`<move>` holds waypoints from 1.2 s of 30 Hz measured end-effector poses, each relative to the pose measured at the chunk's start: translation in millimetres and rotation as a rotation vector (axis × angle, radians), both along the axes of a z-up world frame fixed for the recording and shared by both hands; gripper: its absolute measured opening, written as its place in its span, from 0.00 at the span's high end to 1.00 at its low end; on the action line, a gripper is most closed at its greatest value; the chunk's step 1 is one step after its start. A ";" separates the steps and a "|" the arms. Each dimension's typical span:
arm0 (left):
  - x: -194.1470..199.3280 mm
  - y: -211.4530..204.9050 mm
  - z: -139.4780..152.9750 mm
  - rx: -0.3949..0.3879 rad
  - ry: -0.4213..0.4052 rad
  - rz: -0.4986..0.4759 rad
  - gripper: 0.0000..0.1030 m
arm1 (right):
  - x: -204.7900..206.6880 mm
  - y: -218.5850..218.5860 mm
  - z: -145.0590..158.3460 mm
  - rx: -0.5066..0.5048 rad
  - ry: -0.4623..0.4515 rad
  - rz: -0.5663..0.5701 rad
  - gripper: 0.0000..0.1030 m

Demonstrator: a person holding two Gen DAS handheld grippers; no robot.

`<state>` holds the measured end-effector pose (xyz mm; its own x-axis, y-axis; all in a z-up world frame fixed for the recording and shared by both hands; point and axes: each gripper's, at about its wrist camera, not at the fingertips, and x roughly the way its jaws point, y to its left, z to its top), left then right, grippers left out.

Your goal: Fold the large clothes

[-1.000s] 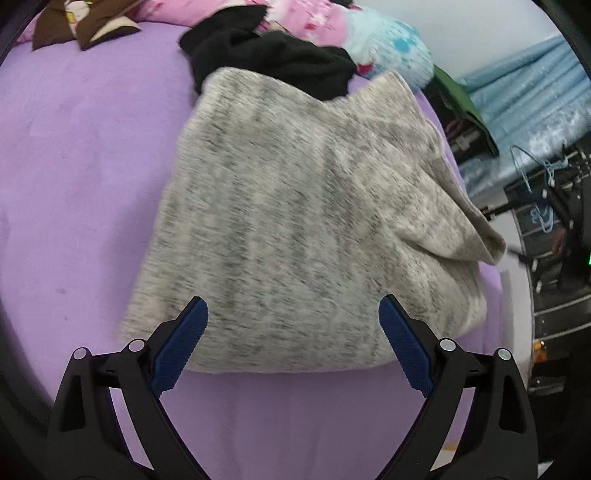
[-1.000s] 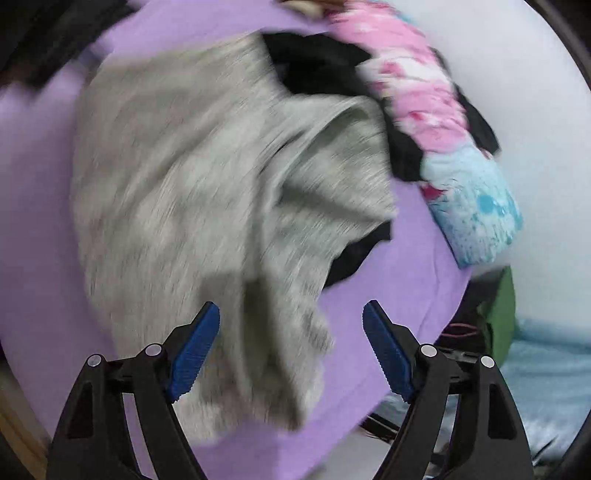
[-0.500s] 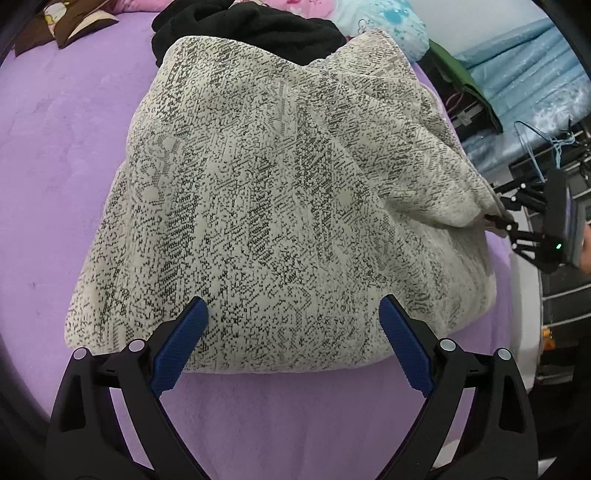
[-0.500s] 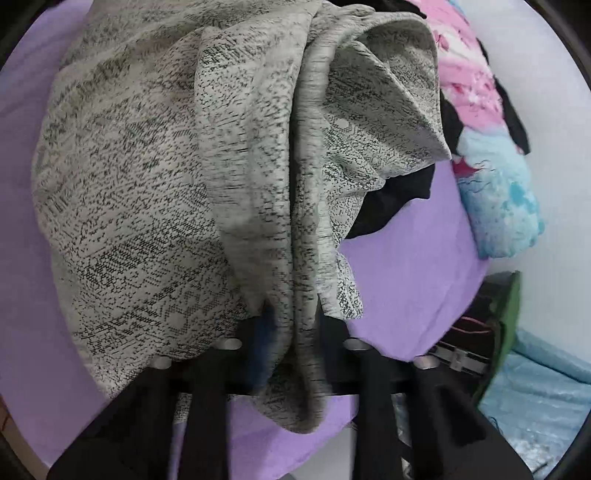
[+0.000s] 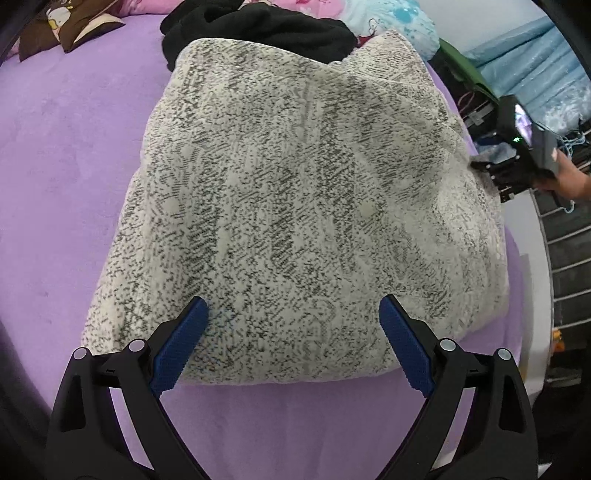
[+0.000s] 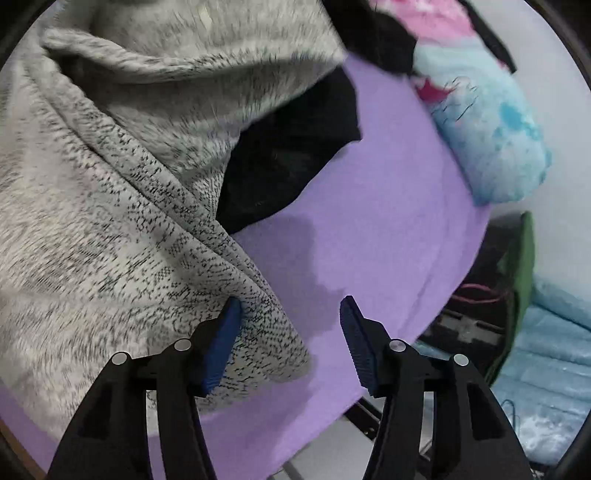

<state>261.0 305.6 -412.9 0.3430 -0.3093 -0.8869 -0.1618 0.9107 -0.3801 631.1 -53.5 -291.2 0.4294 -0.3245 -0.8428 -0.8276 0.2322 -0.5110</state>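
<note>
A large grey-and-cream knitted sweater [image 5: 295, 206] lies folded on a purple bed cover [image 5: 66, 155]. My left gripper [image 5: 291, 343] is open over the sweater's near edge and holds nothing. My right gripper [image 6: 290, 332] is open, with a loose corner of the sweater [image 6: 110, 221] lying between its fingers. The right gripper also shows in the left wrist view [image 5: 517, 155] at the sweater's far right edge, with a hand behind it.
A black garment [image 5: 258, 29] lies behind the sweater, also seen under it in the right wrist view [image 6: 291, 155]. Pink and blue bedding [image 6: 480, 122] lies at the head of the bed. The bed edge [image 6: 461, 280] drops to dark clutter and a blue cloth [image 6: 546, 369].
My right gripper, shut on the sweater's corner half a second ago, has opened and pulled back. My left gripper has moved closer to the sweater's near edge, still open.
</note>
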 end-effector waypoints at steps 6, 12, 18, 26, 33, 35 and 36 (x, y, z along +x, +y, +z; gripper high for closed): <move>-2.5 11.4 5.5 -0.015 -0.005 0.011 0.13 | -10.3 2.1 25.6 0.062 -0.093 -0.027 0.33; -14.8 49.8 15.7 -0.048 0.000 0.079 0.12 | -46.1 -25.3 76.1 0.244 -0.148 -0.151 0.27; -45.7 91.0 -8.4 -0.196 0.057 0.228 0.12 | -116.8 -41.9 63.4 0.315 -0.058 -0.212 0.27; -50.0 77.5 -26.7 -0.081 0.115 0.186 0.11 | -117.1 -76.2 -11.8 0.179 -0.020 -0.300 0.19; -57.4 88.8 -49.6 -0.137 0.151 0.237 0.07 | -105.3 -75.6 -28.8 0.166 -0.060 -0.332 0.14; -63.1 91.7 -47.4 -0.171 0.145 0.254 0.08 | -110.5 -75.8 -19.9 0.183 -0.073 -0.358 0.14; -65.7 94.1 -47.2 -0.210 0.140 0.270 0.08 | -124.9 -73.9 -16.4 0.186 -0.085 -0.368 0.14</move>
<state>195.3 399.7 -460.1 0.3173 -0.4046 -0.8576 -0.4493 0.7323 -0.5118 506.2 -127.4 -307.7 0.3839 -0.3146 -0.8681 -0.6292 0.5990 -0.4953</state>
